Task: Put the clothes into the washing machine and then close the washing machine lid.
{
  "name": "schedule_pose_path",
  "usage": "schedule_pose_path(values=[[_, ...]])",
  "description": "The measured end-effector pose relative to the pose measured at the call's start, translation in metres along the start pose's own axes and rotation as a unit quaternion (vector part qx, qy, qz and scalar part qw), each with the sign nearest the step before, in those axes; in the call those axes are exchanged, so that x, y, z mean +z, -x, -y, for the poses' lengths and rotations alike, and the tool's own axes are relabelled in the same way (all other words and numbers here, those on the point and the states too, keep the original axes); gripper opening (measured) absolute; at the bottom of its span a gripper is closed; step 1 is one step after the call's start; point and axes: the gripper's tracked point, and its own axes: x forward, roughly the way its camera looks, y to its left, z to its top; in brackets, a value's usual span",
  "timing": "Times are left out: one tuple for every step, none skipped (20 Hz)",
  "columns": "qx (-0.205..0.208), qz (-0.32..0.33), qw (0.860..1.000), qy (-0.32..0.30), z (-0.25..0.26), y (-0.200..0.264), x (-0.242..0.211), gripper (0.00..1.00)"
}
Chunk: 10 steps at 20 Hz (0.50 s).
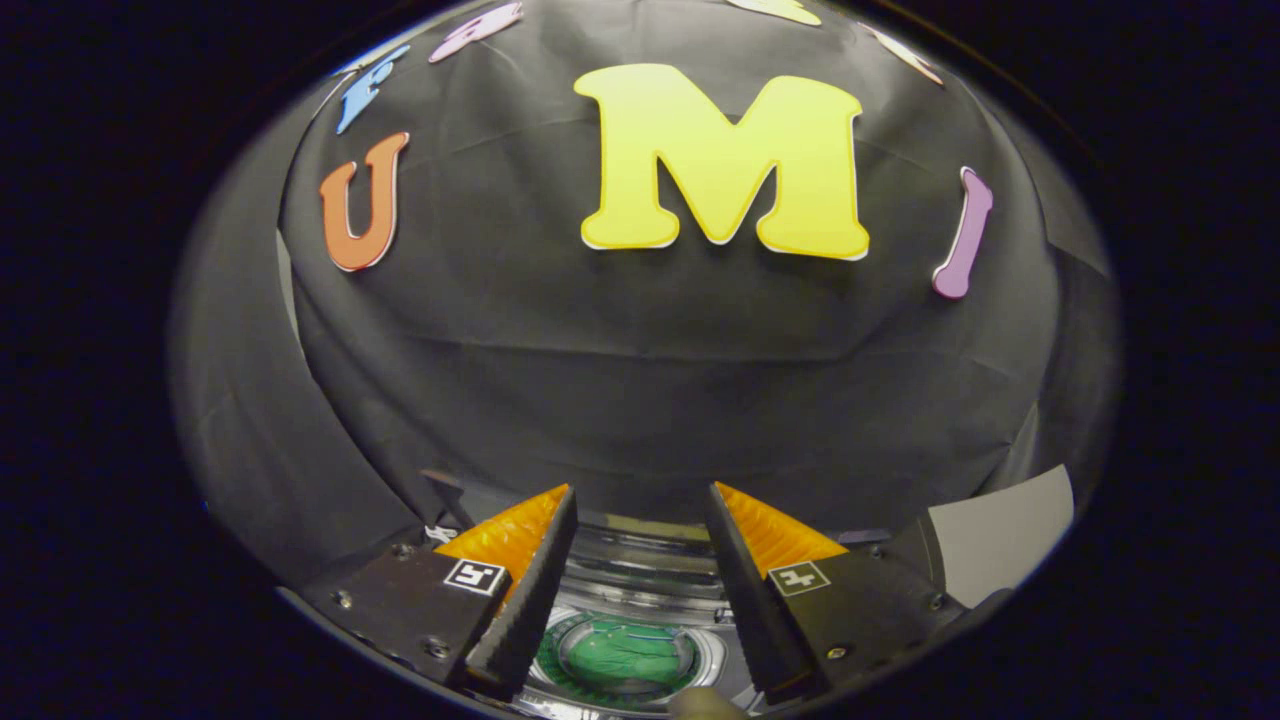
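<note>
Matt creased cloth wall (640, 380); glossy metal washing machine (640, 570), its shiny clear lid (628, 655) over green cloth.

Handheld two-finger gripper (640, 585): wedge-shaped fingers (520, 600) with ribbed, saw-toothed inner faces, jaws standing apart. Behind each finger, a dark matte mounting plate (400, 605) with round screw heads. Each plate carries a small square black-and-white fiducial marker (474, 576) near the finger base.
</note>
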Motion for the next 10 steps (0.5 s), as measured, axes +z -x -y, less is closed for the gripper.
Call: schedule_pose_path(values=[[-0.001, -0.003, 1.0, -0.004, -0.001, -0.006, 0.003, 0.81], [-0.005, -0.008, 1.0, -0.006, 0.001, -0.012, 0.005, 0.82], [-0.007, -0.01, 1.0, -0.008, 0.001, -0.016, 0.006, 0.81], [-0.009, -0.015, 1.0, -0.01, -0.001, -0.024, 0.005, 0.81], [-0.013, -0.025, 1.0, -0.012, 0.0, -0.031, 0.002, 0.81], [-0.019, -0.036, 0.999, -0.019, 0.001, -0.038, -0.002, 0.82], [-0.026, -0.046, 0.998, -0.025, 0.004, -0.043, -0.006, 0.82], [-0.031, -0.059, 0.997, -0.034, 0.007, -0.051, -0.012, 0.82], [-0.034, -0.068, 0.996, -0.042, 0.009, -0.058, -0.016, 0.81], [-0.04, -0.077, 0.995, -0.049, 0.012, -0.063, -0.02, 0.81]])
